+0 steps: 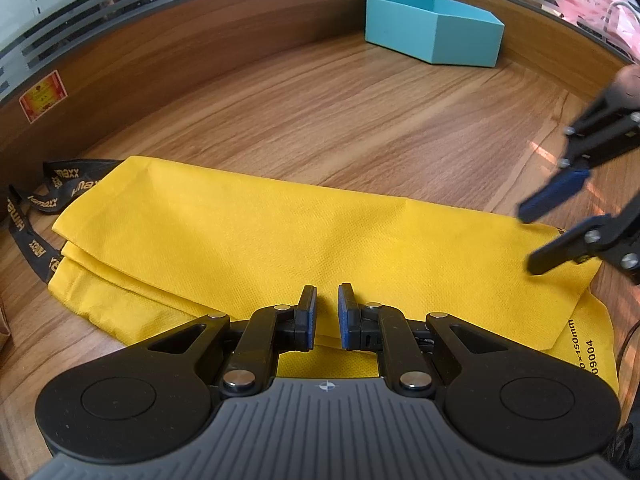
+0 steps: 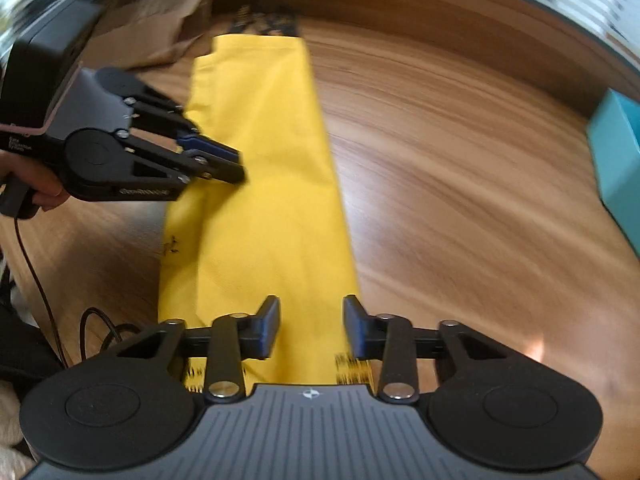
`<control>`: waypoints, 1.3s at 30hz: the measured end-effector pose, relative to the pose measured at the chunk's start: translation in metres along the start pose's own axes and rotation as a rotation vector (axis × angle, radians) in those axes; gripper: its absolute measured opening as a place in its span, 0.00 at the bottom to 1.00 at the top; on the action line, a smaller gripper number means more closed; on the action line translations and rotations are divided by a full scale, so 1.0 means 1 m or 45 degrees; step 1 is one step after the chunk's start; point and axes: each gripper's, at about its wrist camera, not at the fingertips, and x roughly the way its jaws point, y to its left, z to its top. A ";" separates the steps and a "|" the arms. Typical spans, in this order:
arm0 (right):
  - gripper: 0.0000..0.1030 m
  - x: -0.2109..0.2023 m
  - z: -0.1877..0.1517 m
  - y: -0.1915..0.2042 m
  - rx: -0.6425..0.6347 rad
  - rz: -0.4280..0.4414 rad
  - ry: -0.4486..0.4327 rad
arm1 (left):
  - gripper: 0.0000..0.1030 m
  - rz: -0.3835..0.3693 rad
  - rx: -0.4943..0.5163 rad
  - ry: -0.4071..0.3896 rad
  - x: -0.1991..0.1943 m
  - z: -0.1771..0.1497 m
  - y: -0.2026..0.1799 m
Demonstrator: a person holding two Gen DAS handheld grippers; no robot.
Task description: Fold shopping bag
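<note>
A yellow shopping bag (image 1: 280,232) lies flat on the wooden table, folded lengthwise into a long strip, with a lower layer showing along its near edge. Its black printed handles (image 1: 36,216) trail off the left end. My left gripper (image 1: 327,308) hovers over the bag's near long edge; its jaws are only narrowly apart, with nothing between them. My right gripper (image 1: 528,242) is open above the bag's right end. In the right wrist view the bag (image 2: 272,168) runs away from my open right gripper (image 2: 312,308), and the left gripper (image 2: 236,164) sits over its left edge.
A teal open box (image 1: 432,28) stands at the back of the table, also seen as the teal box (image 2: 616,152). A pink bag (image 1: 600,4) lies behind it. A brown paper bag (image 2: 152,28) lies beyond the handles. A cable (image 2: 96,320) and a hand (image 2: 40,192) are at the left.
</note>
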 end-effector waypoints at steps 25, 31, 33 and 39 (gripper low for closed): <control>0.39 0.026 0.004 0.036 -0.213 0.159 0.157 | 0.19 0.225 0.062 0.143 0.013 0.038 0.031; 0.40 0.025 -0.001 0.035 -0.112 0.125 0.146 | 0.19 0.211 0.162 0.183 0.033 0.063 0.079; 0.40 0.024 -0.003 0.034 -0.038 0.108 0.139 | 0.19 0.203 0.177 0.187 0.037 0.069 0.088; 0.40 0.021 -0.009 0.033 0.070 0.061 0.126 | 0.19 0.177 0.244 0.177 0.045 0.074 0.103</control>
